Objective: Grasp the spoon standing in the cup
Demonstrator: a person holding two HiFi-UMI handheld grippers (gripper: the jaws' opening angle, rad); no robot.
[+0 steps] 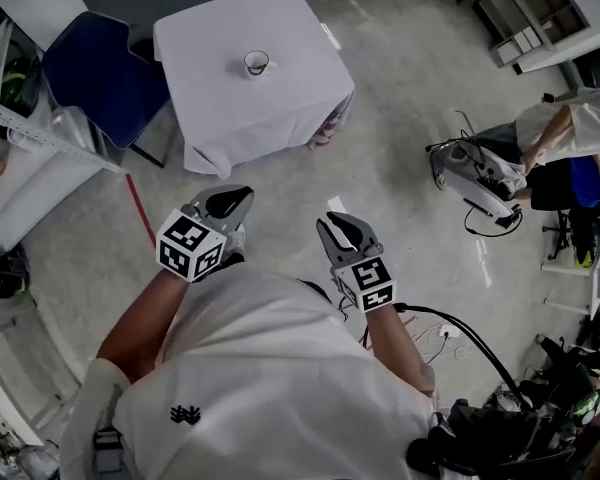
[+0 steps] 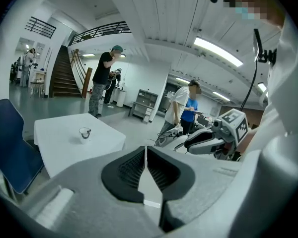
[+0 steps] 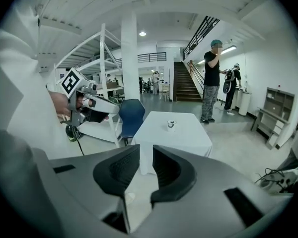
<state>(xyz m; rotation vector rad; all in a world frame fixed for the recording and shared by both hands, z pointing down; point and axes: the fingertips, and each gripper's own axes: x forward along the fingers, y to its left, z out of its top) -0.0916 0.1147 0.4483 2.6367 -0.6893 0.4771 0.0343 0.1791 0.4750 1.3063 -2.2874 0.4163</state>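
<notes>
1. Left tool (image 2: pixel 146 151): jaws are shut tip to tip and nothing is held.
2. Right tool (image 3: pixel 146 155): jaws are set a narrow slot apart, with nothing between them.
3. Both tools are held over the floor (image 1: pixel 400 118), well apart from the worktop (image 1: pixel 220 108).
4. Cup (image 1: pixel 257 63) is seen upright near the middle of the cloth-covered worktop, slightly toward its far edge. The spoon is too small to be made out.
5. Blue chair (image 1: pixel 100 68) is parked at the worktop's left edge.

White shirt (image 1: pixel 280 378), small black logo (image 1: pixel 185 415); grey left hand-held gripper (image 1: pixel 242 196), black-and-white marker cube (image 1: pixel 190 246).
</notes>
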